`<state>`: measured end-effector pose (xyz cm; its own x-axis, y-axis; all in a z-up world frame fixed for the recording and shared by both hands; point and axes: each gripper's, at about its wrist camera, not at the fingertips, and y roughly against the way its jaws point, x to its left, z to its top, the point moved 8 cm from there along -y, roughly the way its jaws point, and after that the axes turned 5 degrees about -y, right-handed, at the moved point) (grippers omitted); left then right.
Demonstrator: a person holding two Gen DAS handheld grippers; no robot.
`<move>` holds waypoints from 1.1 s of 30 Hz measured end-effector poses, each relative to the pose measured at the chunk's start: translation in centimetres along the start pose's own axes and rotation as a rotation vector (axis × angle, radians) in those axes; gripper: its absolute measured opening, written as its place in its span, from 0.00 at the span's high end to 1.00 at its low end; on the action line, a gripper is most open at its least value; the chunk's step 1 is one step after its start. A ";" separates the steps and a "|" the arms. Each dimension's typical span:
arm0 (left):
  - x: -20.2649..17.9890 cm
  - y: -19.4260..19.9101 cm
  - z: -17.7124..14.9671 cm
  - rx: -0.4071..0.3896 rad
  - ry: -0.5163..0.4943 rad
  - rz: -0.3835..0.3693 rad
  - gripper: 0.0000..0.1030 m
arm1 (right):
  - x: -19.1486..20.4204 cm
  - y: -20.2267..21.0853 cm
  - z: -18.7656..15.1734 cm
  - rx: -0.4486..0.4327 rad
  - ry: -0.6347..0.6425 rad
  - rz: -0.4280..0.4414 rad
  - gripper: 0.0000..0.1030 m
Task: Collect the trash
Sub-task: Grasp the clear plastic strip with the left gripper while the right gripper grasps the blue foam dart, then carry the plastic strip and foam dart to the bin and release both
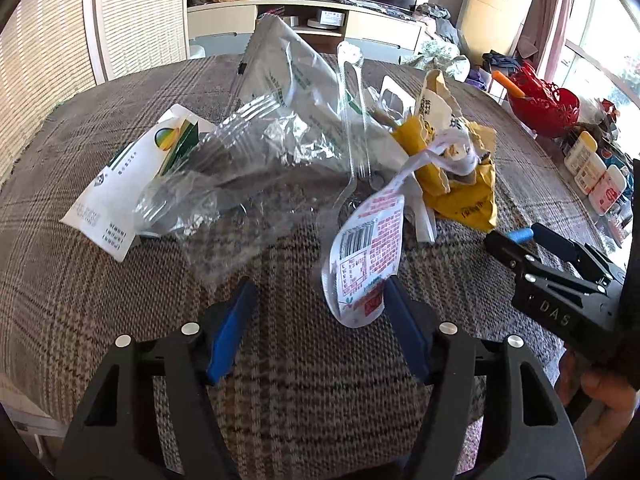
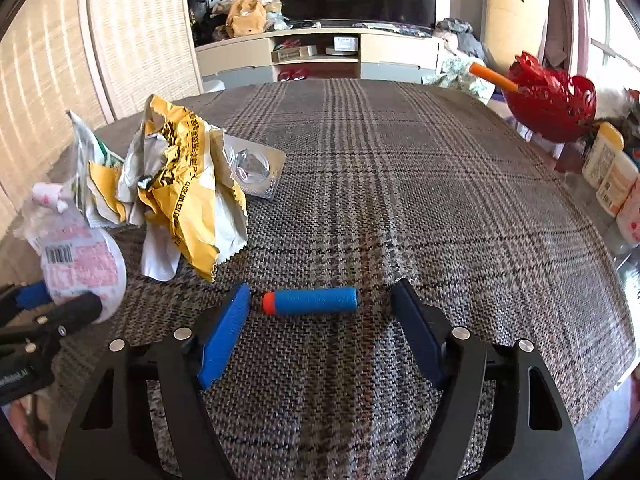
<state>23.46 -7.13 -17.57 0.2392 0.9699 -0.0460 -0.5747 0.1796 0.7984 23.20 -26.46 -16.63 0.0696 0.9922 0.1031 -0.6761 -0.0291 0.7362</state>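
1. Nearest the left wrist camera, the left hand-held gripper [image 1: 320, 304] is seen spread, its blue pads [image 1: 230, 326] apart over the plaid woven worktop [image 1: 300, 380]; nothing is pinched, though the lower edge of a crumpled white and pink printed wrapper with a barcode [image 1: 366, 256] lies against the inner face of the pad on the right.
2. Nearest the right wrist camera, the right hand-held gripper [image 2: 322, 312] is likewise spread, and a blue foam dart with an orange tip [image 2: 310, 301] lies crosswise between its pads; the orange tip sits just beside the pad on the left, while a gap is left at the other end.
3. Farther off, a heap of trash is gathered: a torn yellow and white paper packet [image 2: 188, 196], an emptied silver blister pack [image 2: 256, 172], crinkled clear plastic film [image 1: 224, 184] and a white carton with a green logo [image 1: 132, 176].
4. At the worktop's far edge, a red openwork basket [image 2: 556, 104] is seen.
5. The step in hand is judged to be the grasp. Next, each pair of pads would need closing onto its item before anything is lifted.
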 end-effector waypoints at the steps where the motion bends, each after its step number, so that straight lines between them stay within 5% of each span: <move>1: -0.1 0.0 0.1 -0.001 0.002 0.001 0.41 | 0.0 0.0 0.0 0.000 -0.004 0.001 0.28; 8: -0.1 0.1 0.3 -0.007 0.017 -0.012 0.59 | -0.5 0.0 0.5 0.017 -0.010 0.003 0.33; 17: -0.8 0.0 -0.1 -0.006 -0.010 -0.003 0.70 | -0.4 0.6 -0.4 0.011 0.007 -0.004 0.39; 20: -0.8 0.2 -0.3 -0.001 -0.001 -0.018 0.81 | -0.1 0.8 -0.5 0.006 0.010 0.007 0.56; 33: -0.6 2.0 -0.9 -0.042 -0.022 -0.048 0.97 | -0.2 2.5 -1.0 0.016 -0.021 0.050 0.57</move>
<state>21.50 -7.24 -16.47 0.2839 0.9562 -0.0706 -0.5946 0.2333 0.7694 20.78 -26.58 -15.48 0.0519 0.9868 0.1537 -0.6676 -0.0801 0.7402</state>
